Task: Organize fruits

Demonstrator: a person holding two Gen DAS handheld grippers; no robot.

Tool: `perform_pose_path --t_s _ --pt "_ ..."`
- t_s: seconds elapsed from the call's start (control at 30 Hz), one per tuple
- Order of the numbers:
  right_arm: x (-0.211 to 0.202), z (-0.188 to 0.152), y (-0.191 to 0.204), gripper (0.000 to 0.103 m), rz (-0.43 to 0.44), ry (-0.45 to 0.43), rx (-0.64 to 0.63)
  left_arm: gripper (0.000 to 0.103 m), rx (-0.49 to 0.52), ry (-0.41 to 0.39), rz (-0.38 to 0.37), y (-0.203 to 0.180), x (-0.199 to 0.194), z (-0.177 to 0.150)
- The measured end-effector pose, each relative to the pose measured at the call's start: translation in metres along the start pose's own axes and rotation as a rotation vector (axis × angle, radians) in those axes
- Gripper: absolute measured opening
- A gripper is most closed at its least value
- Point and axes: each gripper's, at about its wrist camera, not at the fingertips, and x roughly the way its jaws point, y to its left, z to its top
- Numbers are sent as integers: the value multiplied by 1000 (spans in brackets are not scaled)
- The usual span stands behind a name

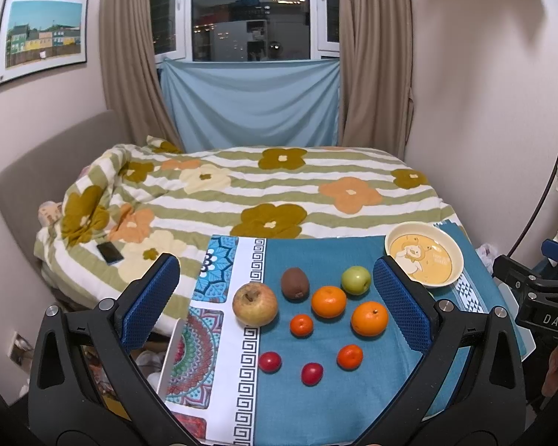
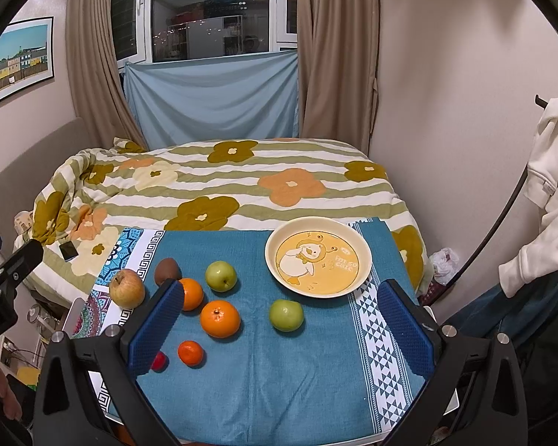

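Both claws hang over the table with nothing between their pads: the left gripper [image 1: 277, 299] spread wide above the fruit, the right gripper [image 2: 279, 321] just as wide further along the blue cloth [image 2: 264, 383].

Sweeping from the left edge, a dark phone [image 1: 109, 253] lies on the flowered quilt [image 1: 241, 193] behind the table. On the white key-pattern band of the cloth sits the big russet apple [image 1: 255, 304], the leftmost fruit. Just beyond it, a brown kiwi [image 1: 295, 283] stands a little further back. Below, two small red tomatoes [image 1: 269, 362] lie near the front edge, apart from each other, the second one [image 1: 311, 373] slightly right. A small tangerine [image 1: 301, 325] sits in the middle of the spread, a larger orange [image 1: 329, 301] just behind it, and another small tangerine [image 1: 350, 356] in front to the right. Then the biggest orange [image 1: 369, 318], close to the left gripper's right pad, with a green apple [image 1: 355, 279] behind it.

From the right wrist view, a second green apple [image 2: 286, 315] sits alone, just in front of the duck-print bowl [image 2: 318, 257], not touching it. That bowl holds no fruit and rests at the far right corner of the cloth. A white hoodie [image 2: 550, 186] hangs by the wall at far right.
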Motion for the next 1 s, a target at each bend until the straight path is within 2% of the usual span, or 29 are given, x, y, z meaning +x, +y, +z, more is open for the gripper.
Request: perform_pose_path --t_s 0.3,0.67,0.83,1.0 --pt "-5 -5 2 103 -18 -6 14 103 14 20 -31 1 7 0" --pt "16 -28 -15 103 -24 65 3 103 26 160 -132 -9 48 -39" --pt "45 -35 -38 103 46 89 -38 103 27 213 -159 -32 70 -53" --pt "81 -41 -59 103 129 120 -129 103 35 261 -143 -61 97 -60"
